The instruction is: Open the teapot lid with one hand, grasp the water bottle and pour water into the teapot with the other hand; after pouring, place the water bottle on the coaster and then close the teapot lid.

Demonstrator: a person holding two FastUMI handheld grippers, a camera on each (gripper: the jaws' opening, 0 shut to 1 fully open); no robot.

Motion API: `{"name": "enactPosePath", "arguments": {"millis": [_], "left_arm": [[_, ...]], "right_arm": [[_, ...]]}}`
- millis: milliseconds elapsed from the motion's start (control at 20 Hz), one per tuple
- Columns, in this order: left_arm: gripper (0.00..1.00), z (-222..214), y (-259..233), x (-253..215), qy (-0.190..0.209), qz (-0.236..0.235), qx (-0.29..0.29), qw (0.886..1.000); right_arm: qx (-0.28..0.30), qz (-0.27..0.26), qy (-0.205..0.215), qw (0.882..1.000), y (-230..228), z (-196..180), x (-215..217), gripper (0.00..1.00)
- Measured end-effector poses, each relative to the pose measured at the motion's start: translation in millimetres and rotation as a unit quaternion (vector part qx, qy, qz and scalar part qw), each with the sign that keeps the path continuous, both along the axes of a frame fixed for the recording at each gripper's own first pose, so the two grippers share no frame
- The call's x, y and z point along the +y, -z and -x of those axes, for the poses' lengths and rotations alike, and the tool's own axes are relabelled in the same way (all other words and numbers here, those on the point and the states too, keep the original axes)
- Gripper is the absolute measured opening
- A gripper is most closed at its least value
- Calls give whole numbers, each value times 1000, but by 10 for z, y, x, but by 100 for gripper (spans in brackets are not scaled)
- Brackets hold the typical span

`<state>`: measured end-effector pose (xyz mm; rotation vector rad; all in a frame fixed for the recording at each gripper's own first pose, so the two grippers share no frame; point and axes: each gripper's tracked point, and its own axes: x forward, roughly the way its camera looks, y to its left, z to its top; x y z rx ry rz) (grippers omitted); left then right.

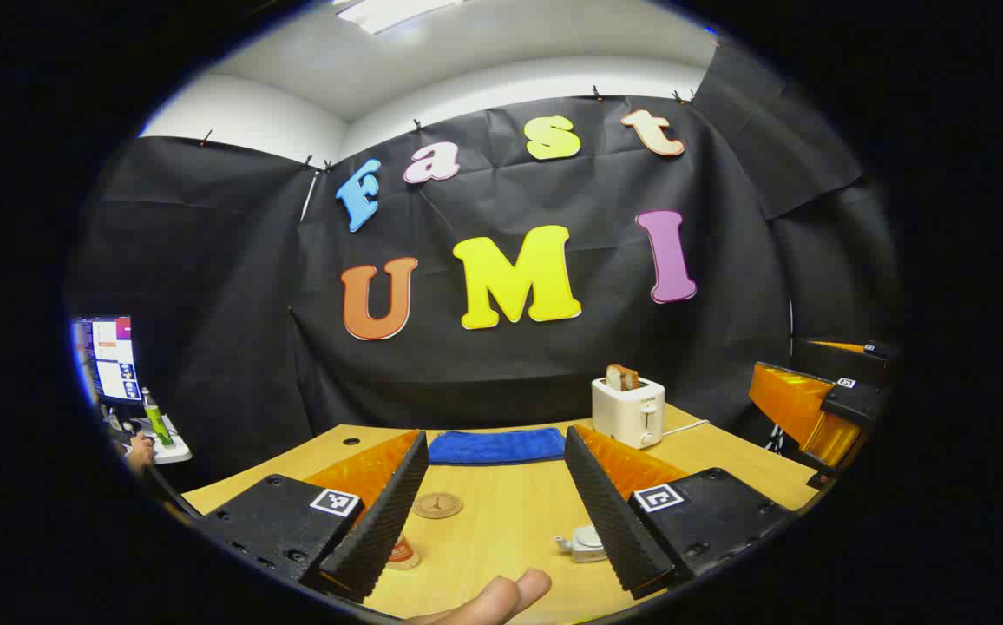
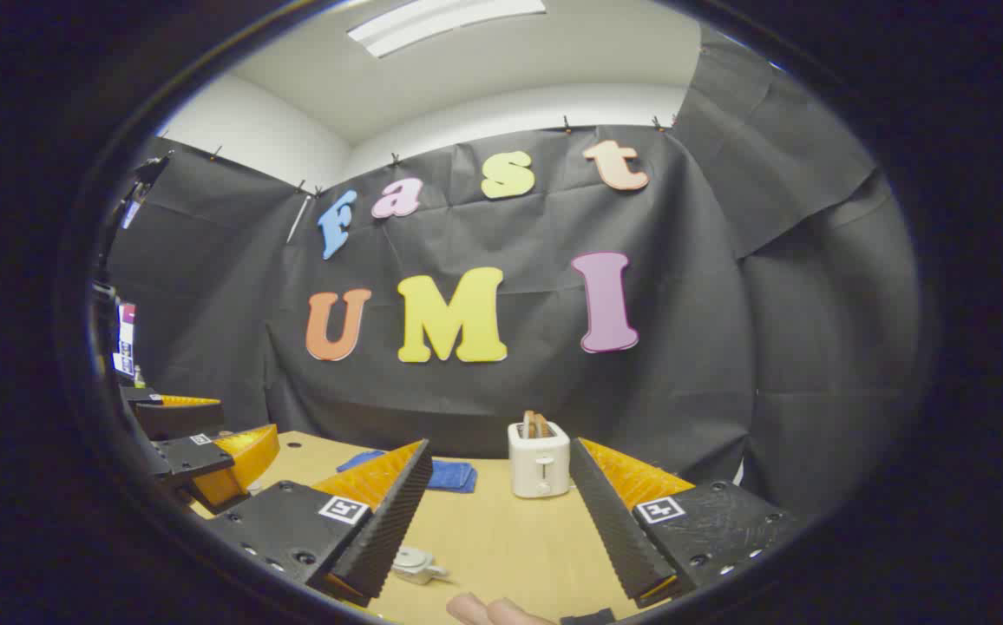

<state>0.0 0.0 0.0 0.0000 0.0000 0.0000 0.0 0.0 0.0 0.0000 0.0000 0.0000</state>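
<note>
Both grippers wide open, holding nothing. Left gripper (image 1: 497, 512): coaster (image 1: 437, 505) between fingers, teapot (image 1: 586, 543) by its right finger. Right gripper (image 2: 501, 529): teapot by left finger.

Teapot (image 1: 584, 544) half behind a finger; water bottle (image 1: 401, 552) mostly hidden.

Black cloth (image 1: 553, 365) is hanging as the booth's wall, clipped along its top edge and sagging in folds. Above it a white wall (image 1: 258, 117) is curving into a white ceiling, where a light panel (image 2: 445, 17) is glowing. A wooden table (image 1: 501, 521) is standing before the cloth. A monitor (image 1: 111, 358) is glowing far left.
</note>
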Motion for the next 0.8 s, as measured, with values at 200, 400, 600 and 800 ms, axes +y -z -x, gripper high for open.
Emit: {"name": "enactPosePath", "arguments": {"millis": [200, 400, 600, 800], "left_arm": [[98, -28, 107, 586, 3, 8, 7, 1000], [99, -26, 292, 1053, 1, 14, 11, 1000], [99, 23, 473, 1232, 22, 49, 29, 998], [99, 115, 611, 1342, 31, 45, 40, 998]], "right_arm": [[41, 40, 8, 998, 187, 13, 466, 96], [61, 37, 18, 997, 402, 88, 789, 97], [80, 45, 39, 995, 612, 224, 928, 95], [85, 48, 50, 994, 748, 300, 938, 95]]}}
